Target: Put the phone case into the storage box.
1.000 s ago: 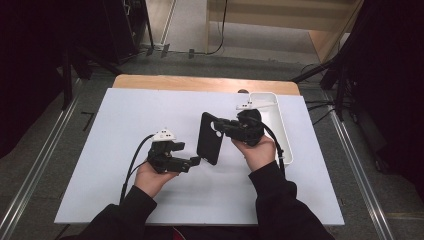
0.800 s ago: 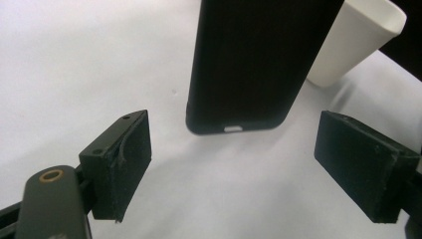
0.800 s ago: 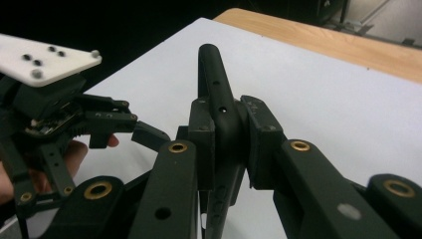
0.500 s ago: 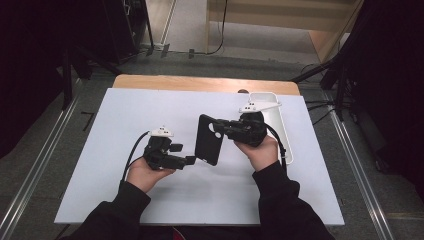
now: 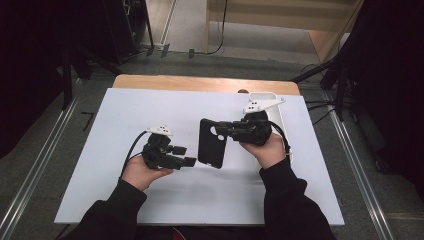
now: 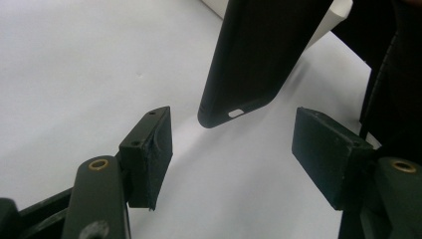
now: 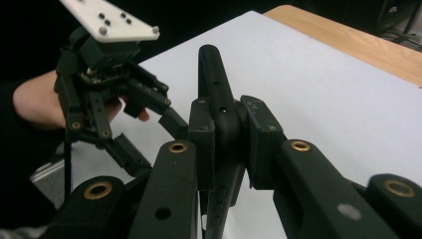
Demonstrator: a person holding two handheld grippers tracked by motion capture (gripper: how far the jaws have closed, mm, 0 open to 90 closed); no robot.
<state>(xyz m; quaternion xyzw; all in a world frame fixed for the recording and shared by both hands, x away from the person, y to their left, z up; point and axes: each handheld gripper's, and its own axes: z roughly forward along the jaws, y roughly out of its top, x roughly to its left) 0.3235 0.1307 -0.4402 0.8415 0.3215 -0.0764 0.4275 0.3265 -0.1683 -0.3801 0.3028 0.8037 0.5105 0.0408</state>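
White table sheet point(image 5: 150, 110) over wooden tabletop point(image 5: 200, 83), grey floor and dark stands behind. White tray point(image 5: 278, 112) at right edge of sheet, partly under right hand.

Right gripper point(image 5: 226, 131): clamped tight on black phone case point(image 5: 211, 143), pads pressing both faces of case near its upper edge, as seen in right gripper view point(image 7: 219, 114). Case held off sheet, tilted, camera cutout toward top, lower end hanging free toward centre of table. Right hand point(image 5: 267, 147) just beside white tray.

Left gripper point(image 5: 186, 156): jaws apart and gripping nothing, just been closing. Pointed at case's lower end, fingertips near it but apart from it. Left gripper view: case's bottom corner point(image 6: 249, 74) with small port slot ahead of and between pads point(image 6: 154, 149), no contact with either; shadow of case on sheet underneath. Left hand point(image 5: 142, 172) low over sheet, cable trailing back toward sleeve.

Left gripper also visible from right gripper view point(image 7: 149, 119), grey plate on top.
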